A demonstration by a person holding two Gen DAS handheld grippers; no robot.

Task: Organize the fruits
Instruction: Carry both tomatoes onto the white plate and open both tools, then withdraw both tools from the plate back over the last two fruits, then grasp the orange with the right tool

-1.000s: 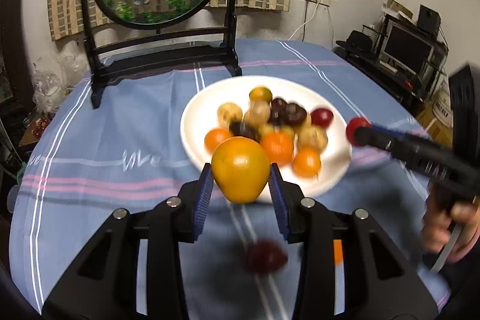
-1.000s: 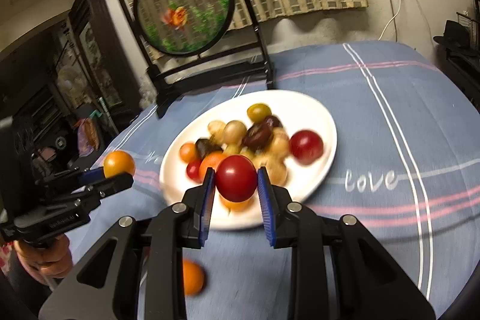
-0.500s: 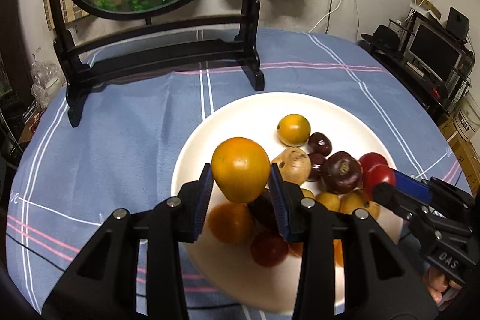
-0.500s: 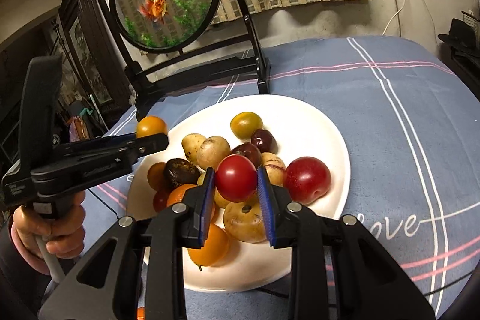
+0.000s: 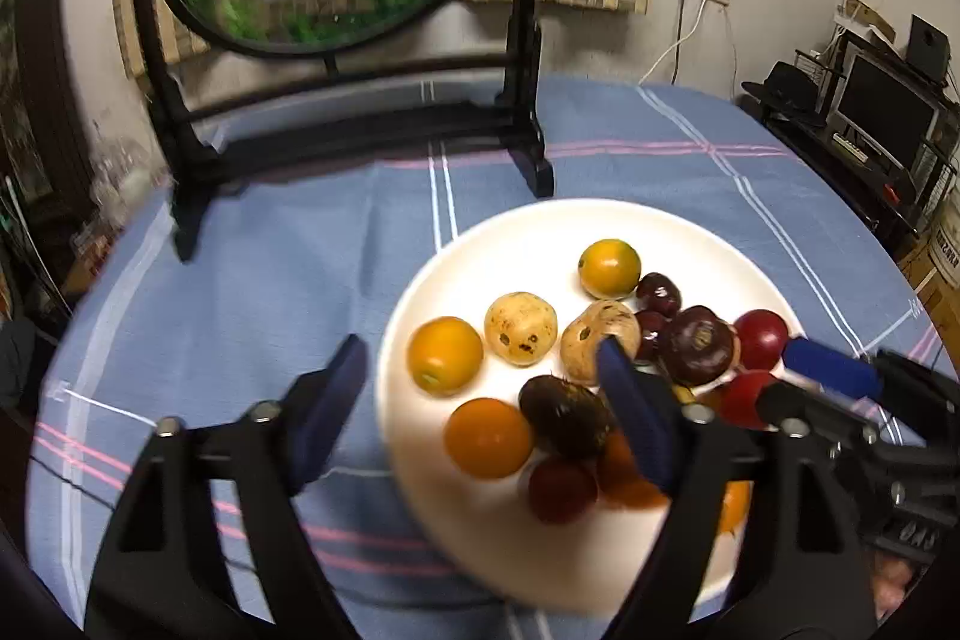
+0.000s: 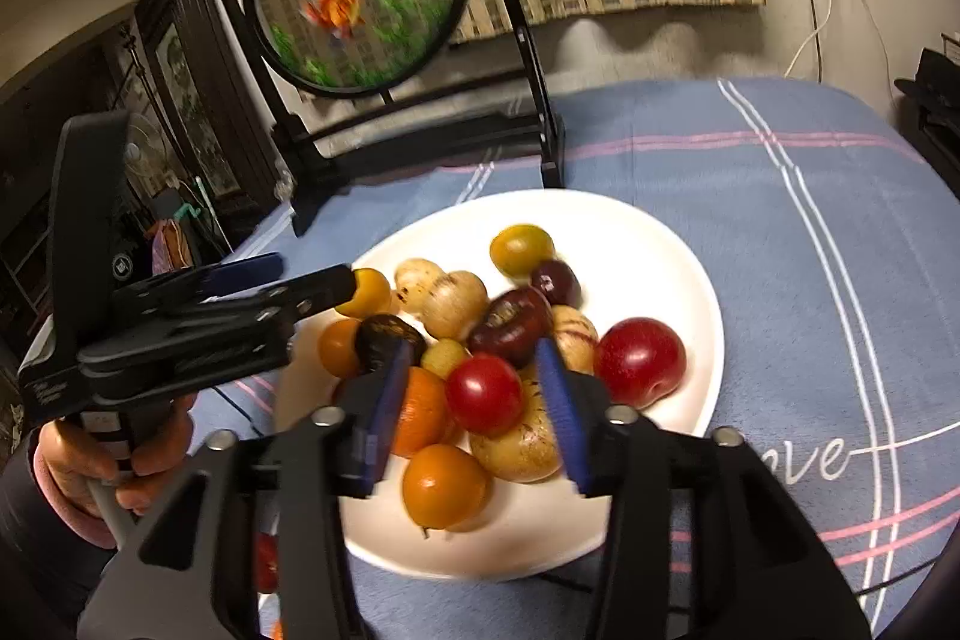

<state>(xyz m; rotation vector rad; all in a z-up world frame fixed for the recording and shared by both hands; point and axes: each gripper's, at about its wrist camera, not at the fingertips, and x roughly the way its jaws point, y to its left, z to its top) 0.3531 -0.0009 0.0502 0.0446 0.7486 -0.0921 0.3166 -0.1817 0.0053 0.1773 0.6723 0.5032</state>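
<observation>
A white plate (image 5: 516, 244) (image 6: 654, 232) on the blue tablecloth holds several small fruits: orange, yellow, tan, dark purple and red. My left gripper (image 5: 480, 412) is open and empty over the plate's left part, with an orange fruit (image 5: 445, 354) lying on the plate between its jaws. It also shows in the right wrist view (image 6: 300, 283). My right gripper (image 6: 474, 406) is open over the plate's near side, and a red fruit (image 6: 485, 394) rests on the pile between its jaws. The right gripper also shows in the left wrist view (image 5: 798, 376).
A round fish picture in a black stand (image 5: 336, 124) (image 6: 384, 124) stands behind the plate. A loose red fruit (image 6: 265, 562) lies on the cloth below the right gripper. Black furniture (image 5: 870, 118) stands beyond the table's right edge.
Both grippers opened. The left let go of its orange fruit onto the plate's left part; the right let go of its red fruit onto the pile.
</observation>
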